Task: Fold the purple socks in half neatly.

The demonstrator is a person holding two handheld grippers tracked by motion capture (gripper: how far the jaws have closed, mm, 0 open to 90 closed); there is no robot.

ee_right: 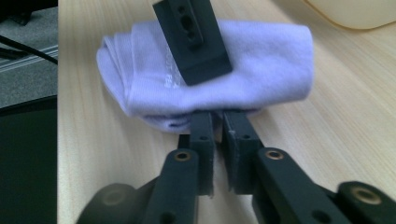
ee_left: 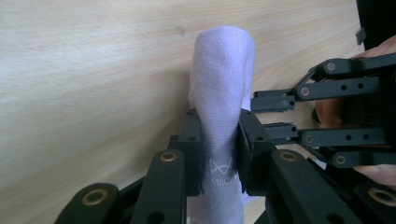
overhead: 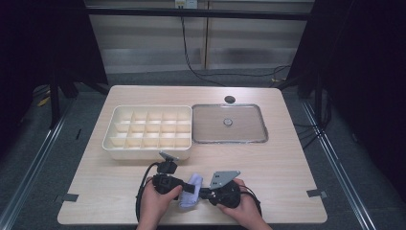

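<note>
A folded pale lavender sock (overhead: pixel 190 192) lies near the table's front edge, between my two hands. My left gripper (ee_left: pixel 219 140) is shut on the sock (ee_left: pixel 224 79), with both pads pressed into the fabric and the fold standing up between them. One finger of the left gripper (ee_right: pixel 194 42) lies across the sock (ee_right: pixel 261 65) in the right gripper view. My right gripper (ee_right: pixel 218 119) comes in from the other side with its tips at the sock's lower edge. A narrow gap shows between its jaws, with nothing seen inside. The same right gripper (ee_left: pixel 261 114) sits slightly parted beside the sock.
A cream tray (overhead: pixel 111 130) divided into several compartments stands at the table's middle left. A clear flat lid (overhead: pixel 246 132) with a small knob lies to its right. A round hole (overhead: pixel 230 99) is in the far tabletop. Bare wood (overhead: pixel 287 167) lies to the right of my hands.
</note>
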